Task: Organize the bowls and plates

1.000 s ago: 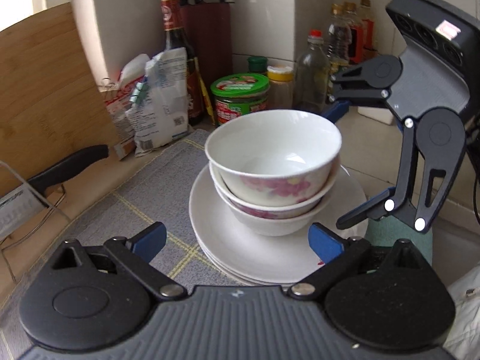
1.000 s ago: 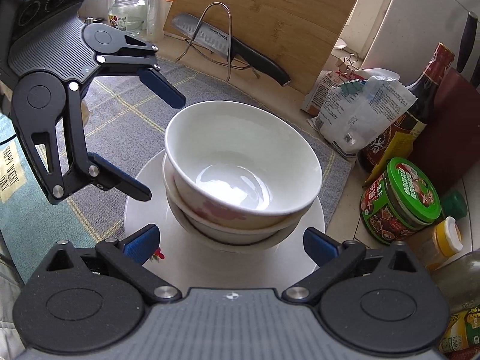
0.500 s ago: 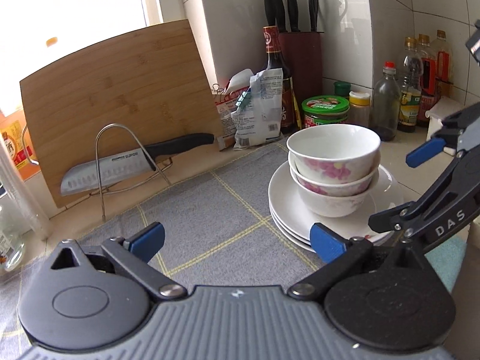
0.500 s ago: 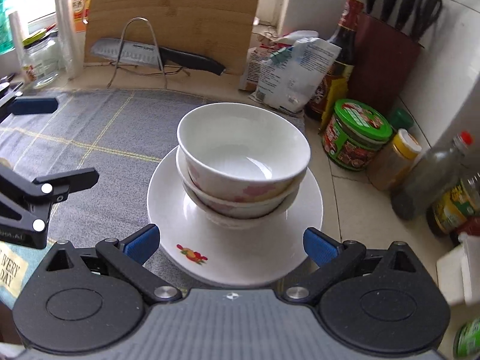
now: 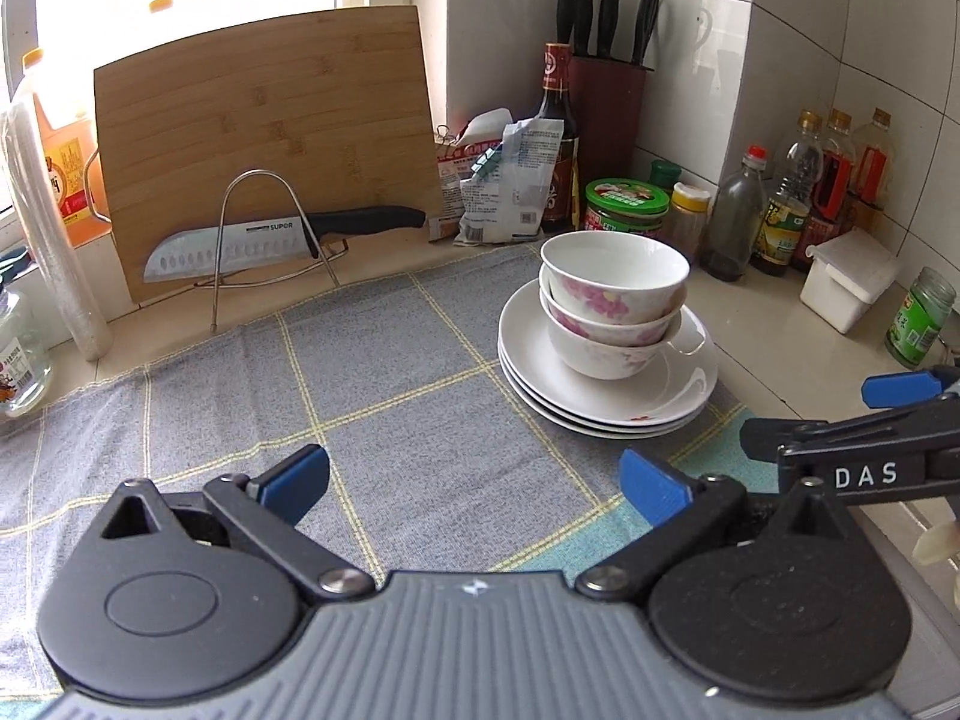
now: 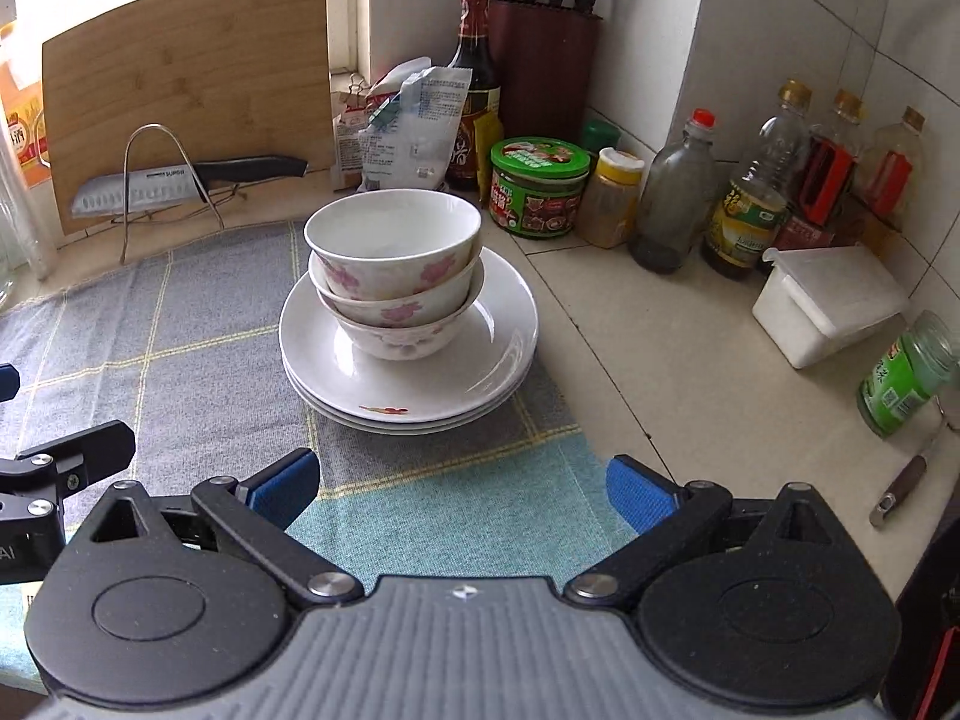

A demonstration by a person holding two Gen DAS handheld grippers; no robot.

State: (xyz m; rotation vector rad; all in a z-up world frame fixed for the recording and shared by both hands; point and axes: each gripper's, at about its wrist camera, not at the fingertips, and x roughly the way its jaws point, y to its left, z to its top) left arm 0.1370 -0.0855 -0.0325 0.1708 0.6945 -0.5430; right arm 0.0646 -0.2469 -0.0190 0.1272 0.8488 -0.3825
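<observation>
Three floral bowls (image 6: 393, 258) sit nested on a stack of white plates (image 6: 414, 372) at the grey cloth's (image 5: 372, 396) edge on the bench — both hand-held grippers, left (image 5: 474, 483) and right (image 6: 462, 489), hang apart from them, jaws spread wide — holding nothing.

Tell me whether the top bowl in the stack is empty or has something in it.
Empty. The top bowl shows only its bare white inside in both wrist views, sitting upright, nested in the bowls below, on the stacked plates.

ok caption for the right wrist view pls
Three nested floral bowls on stacked white plates, open right tool hovering short of them.
</observation>
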